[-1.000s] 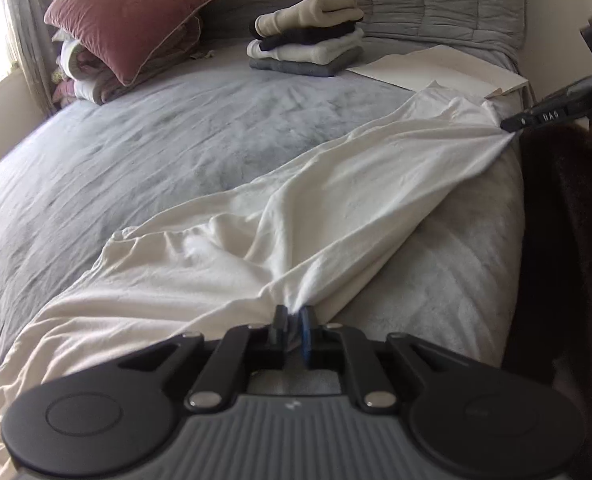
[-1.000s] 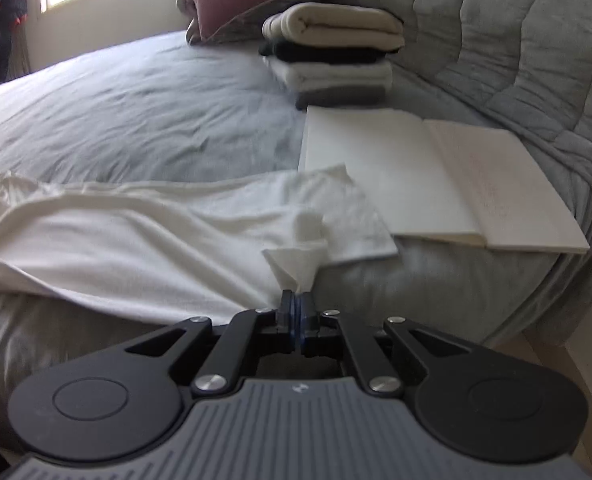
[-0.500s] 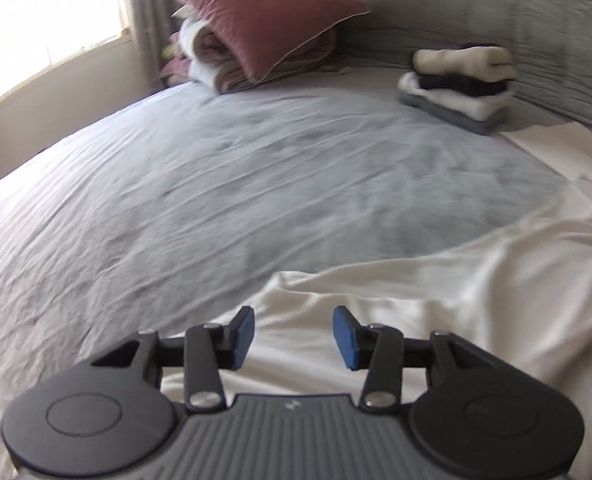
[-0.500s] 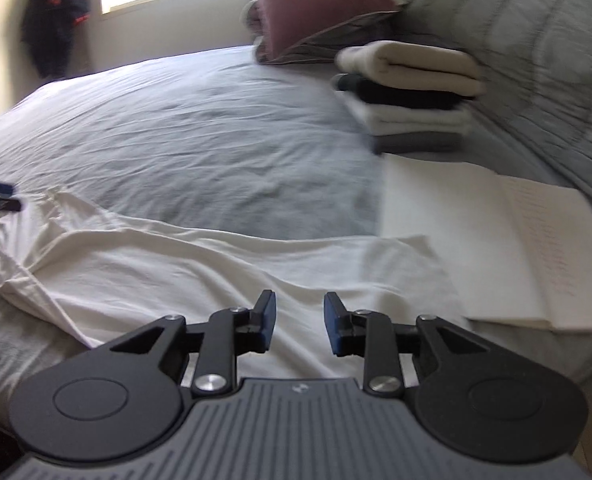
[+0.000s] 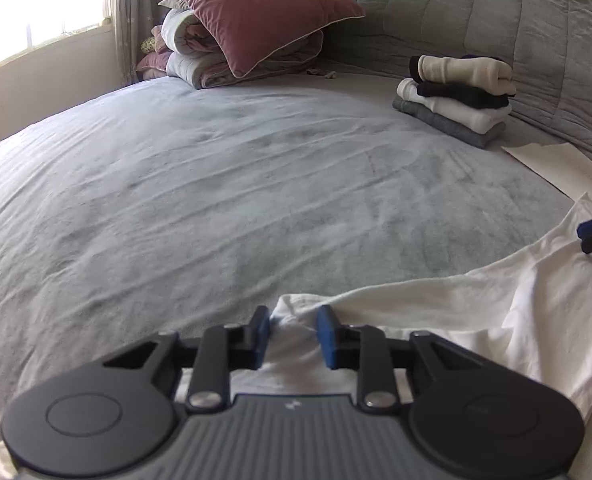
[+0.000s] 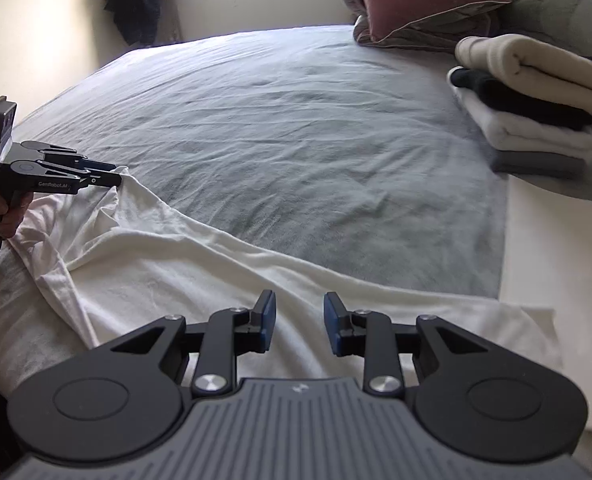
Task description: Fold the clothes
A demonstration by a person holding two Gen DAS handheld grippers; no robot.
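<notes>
Both tools, left tool point(image 5: 292, 334) and right tool point(image 6: 299, 326), hover with fingers parted and empty over the white garment point(image 6: 184, 268) lying along the bed's point(image 6: 296, 132) near edge, apparently ready to regrip for folding.

- The white garment point(image 5: 475, 320) runs under the left tongs point(image 5: 294, 334) and off the right edge.
- The open book point(image 5: 563, 168) is cut off there too.
</notes>
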